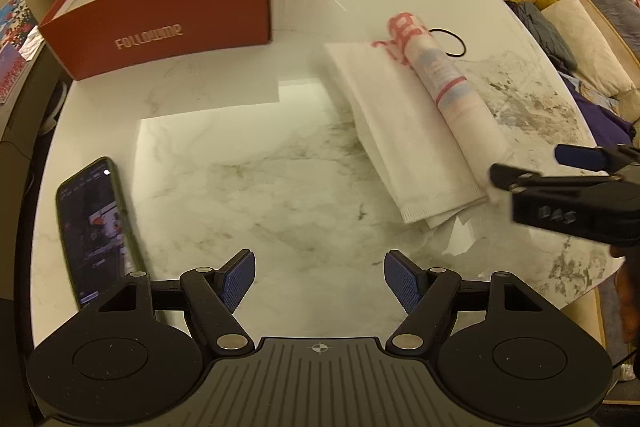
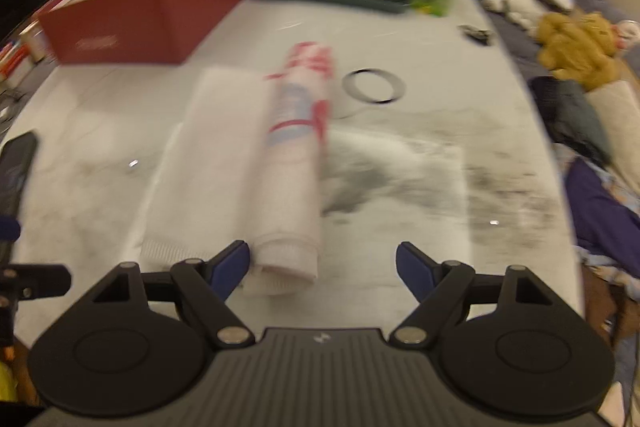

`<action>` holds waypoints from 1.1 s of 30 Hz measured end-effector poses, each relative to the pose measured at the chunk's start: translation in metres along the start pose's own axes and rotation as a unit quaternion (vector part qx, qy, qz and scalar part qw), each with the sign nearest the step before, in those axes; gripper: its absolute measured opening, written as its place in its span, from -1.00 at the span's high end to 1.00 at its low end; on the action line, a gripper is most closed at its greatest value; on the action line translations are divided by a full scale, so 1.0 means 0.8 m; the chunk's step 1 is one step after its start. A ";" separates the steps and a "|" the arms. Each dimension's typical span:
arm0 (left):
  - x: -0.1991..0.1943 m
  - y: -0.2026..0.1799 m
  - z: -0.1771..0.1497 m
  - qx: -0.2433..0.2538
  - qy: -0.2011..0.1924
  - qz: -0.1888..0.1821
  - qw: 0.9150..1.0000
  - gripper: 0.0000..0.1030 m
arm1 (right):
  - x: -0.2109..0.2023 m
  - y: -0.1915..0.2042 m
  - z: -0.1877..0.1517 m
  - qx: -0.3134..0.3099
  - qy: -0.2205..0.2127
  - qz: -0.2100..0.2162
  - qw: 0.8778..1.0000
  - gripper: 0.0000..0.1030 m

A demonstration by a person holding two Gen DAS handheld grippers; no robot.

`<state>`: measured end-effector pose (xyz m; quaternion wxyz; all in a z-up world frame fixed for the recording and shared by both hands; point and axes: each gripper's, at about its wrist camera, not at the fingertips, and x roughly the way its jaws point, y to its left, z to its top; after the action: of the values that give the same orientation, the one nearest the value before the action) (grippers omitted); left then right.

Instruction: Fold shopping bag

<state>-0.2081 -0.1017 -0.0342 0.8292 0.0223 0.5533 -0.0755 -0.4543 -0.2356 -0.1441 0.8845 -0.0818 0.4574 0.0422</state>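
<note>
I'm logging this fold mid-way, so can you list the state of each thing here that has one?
shopping bag: partly rolled, flat part still unrolled, lying on the table
left gripper: open, empty, above bare table
right gripper: open, at the roll's near end
red box: open-topped, upright
phone: screen lit, lying flat
hair tie: loose, beside the bag
</note>
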 end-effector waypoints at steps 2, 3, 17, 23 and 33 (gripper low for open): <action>0.003 -0.009 0.003 0.002 -0.001 -0.006 1.000 -0.40 | -0.011 -0.016 -0.004 0.019 -0.006 0.017 1.000 -0.59; 0.004 -0.014 0.004 0.003 -0.001 -0.009 1.000 -0.40 | -0.016 -0.023 -0.006 0.028 -0.008 0.026 0.999 -0.59; 0.029 -0.018 0.018 -0.018 0.006 -0.001 1.000 -0.40 | -0.028 -0.020 -0.017 0.021 -0.007 0.043 0.999 -0.57; 0.056 -0.025 0.048 0.028 0.000 -0.008 1.000 -0.40 | 0.006 0.002 0.002 -0.001 0.006 0.042 0.999 -0.24; 0.092 0.014 0.079 0.038 -0.008 0.016 0.999 -0.42 | 0.059 0.014 0.031 0.098 0.033 0.052 0.993 0.55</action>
<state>-0.1209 -0.1054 -0.0779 0.8333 0.0620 0.5429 -0.0836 -0.4087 -0.2201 -0.1697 0.8693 0.0277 0.4918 0.0406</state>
